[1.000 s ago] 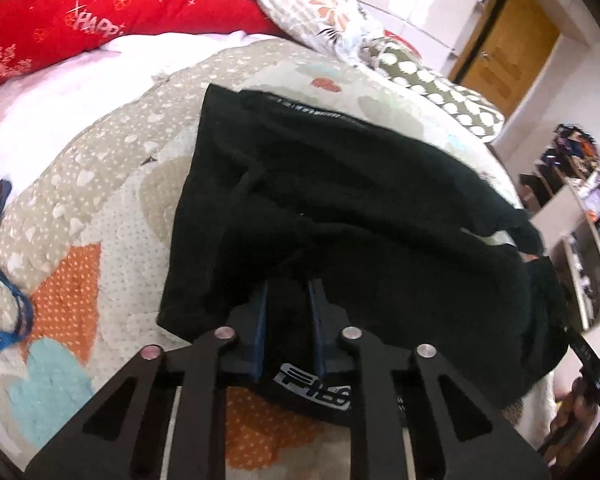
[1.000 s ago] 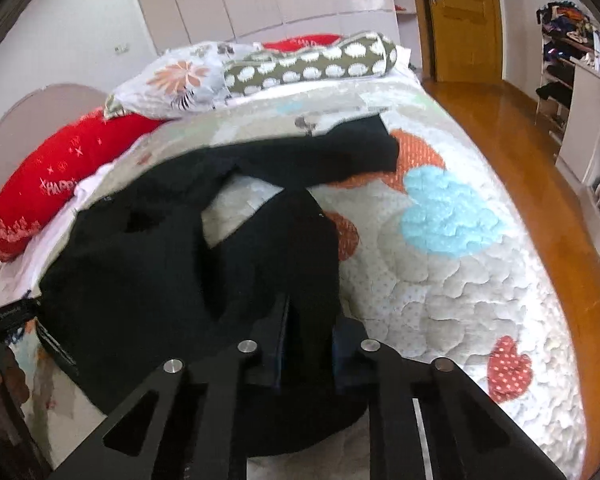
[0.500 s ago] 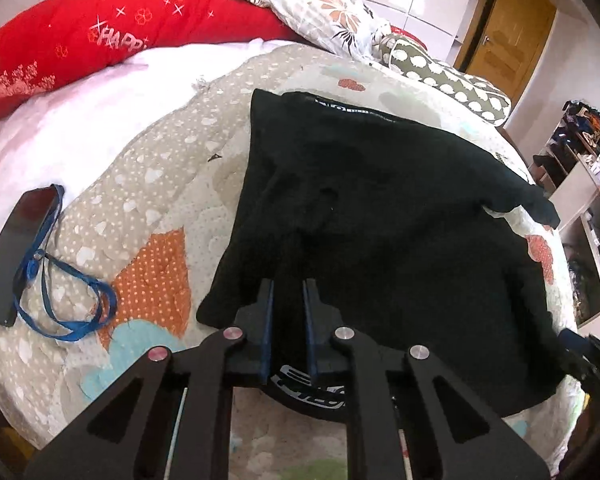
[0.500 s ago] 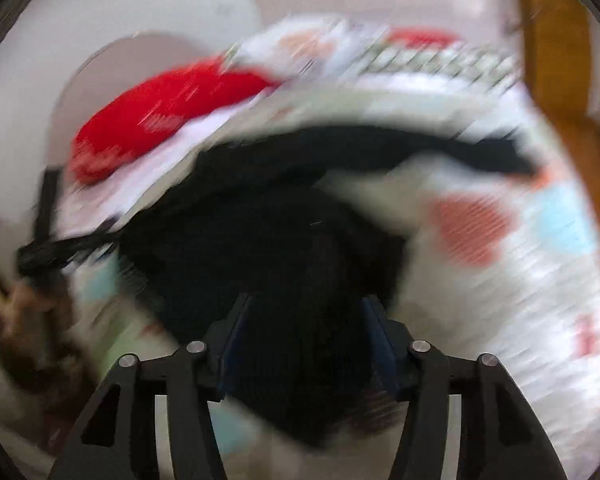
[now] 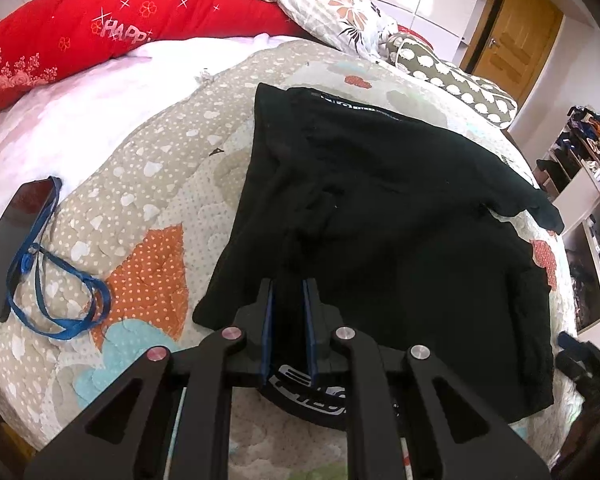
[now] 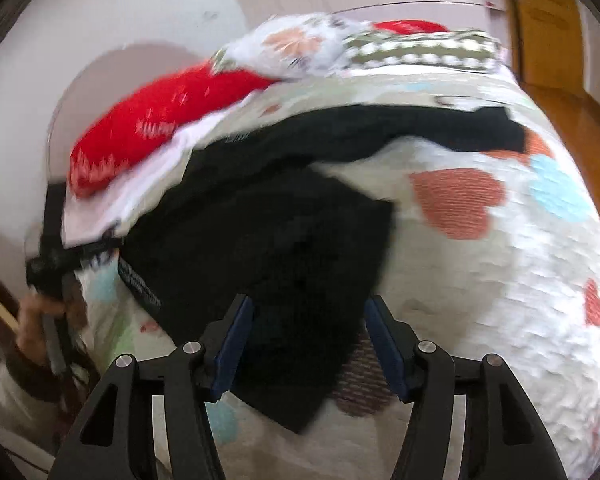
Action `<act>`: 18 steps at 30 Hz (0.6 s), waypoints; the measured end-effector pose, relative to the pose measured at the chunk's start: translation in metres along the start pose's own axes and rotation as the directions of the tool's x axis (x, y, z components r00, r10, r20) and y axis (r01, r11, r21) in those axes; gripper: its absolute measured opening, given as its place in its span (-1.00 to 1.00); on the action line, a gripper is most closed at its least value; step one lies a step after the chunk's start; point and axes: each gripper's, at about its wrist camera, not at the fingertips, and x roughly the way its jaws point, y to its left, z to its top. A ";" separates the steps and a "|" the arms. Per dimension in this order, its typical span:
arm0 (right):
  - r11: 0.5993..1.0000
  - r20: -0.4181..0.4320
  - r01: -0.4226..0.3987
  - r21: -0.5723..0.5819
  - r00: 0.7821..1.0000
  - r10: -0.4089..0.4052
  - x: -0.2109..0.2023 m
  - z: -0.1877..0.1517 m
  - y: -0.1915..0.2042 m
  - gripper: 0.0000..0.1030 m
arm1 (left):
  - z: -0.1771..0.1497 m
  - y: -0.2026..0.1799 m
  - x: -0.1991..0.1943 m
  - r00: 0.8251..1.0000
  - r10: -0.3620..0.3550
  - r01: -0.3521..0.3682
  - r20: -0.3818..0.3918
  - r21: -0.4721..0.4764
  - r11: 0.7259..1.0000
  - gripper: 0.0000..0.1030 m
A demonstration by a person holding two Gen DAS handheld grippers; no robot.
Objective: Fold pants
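1. The left gripper point(image 5: 288, 300) is squeezed tight on a fold of the black pants point(image 5: 400, 216), near the front edge of the bed point(image 5: 148, 184). Its two blue pads point(image 5: 267, 332) pinch the cloth between them.
2. The right gripper point(image 6: 310, 320) is opening up. Its two blue pads point(image 6: 236, 340) stand wide apart. The end of a pant leg lies between them, but the pads do not press on it.
3. There is one pair of pants point(image 6: 268, 240). It lies spread on the quilt, in the middle of the bed. In the right camera, one leg reaches toward the bed's far right side and the other leg comes toward the gripper.
4. In the left camera, white letters show on the waistband near the gripper.
5. One dark phone point(image 5: 14, 248) lies near the bed's left edge, with one blue strap point(image 5: 60, 300) looped beside it.
6. Three pillows sit along the far edge: one red pillow point(image 5: 112, 28), one flowered pillow point(image 5: 332, 4) and one green spotted pillow point(image 5: 456, 80).
7. One wooden door point(image 5: 504, 32) stands past the bed's far right corner.
8. The right camera's picture is blurry. At its left edge, one hand point(image 6: 36, 320) holds the other gripper's handle.
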 end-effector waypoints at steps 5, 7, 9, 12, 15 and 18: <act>0.999 -0.048 -0.011 -0.049 0.999 0.009 0.022 -0.008 0.008 -0.73 | 0.000 0.000 0.000 1.000 -0.003 0.003 -0.001 -0.002 1.000 -0.78; 0.998 0.002 -0.008 -0.056 1.000 0.008 -0.001 -0.008 0.005 -0.86 | 0.001 0.002 -0.001 1.000 -0.013 0.013 -0.004 -0.006 1.000 -0.77; 0.999 0.062 0.036 -0.037 0.997 -0.034 -0.028 -0.006 -0.008 -0.88 | 0.001 0.004 -0.004 1.000 -0.020 0.020 -0.002 -0.009 1.000 -0.76; 0.989 0.144 0.134 0.056 0.980 -0.140 -0.075 -0.009 -0.047 -0.88 | -0.001 0.005 -0.006 1.000 -0.025 0.025 0.001 -0.009 1.000 -0.74; 0.953 0.138 0.253 0.168 0.951 -0.277 -0.101 -0.026 -0.094 -0.88 | -0.004 0.007 -0.005 1.000 -0.023 0.023 -0.001 -0.013 1.000 -0.70; 0.923 0.055 0.304 0.237 0.944 -0.325 -0.094 -0.050 -0.127 -0.89 | -0.006 0.006 -0.002 0.999 -0.029 0.028 -0.017 -0.025 0.999 -0.67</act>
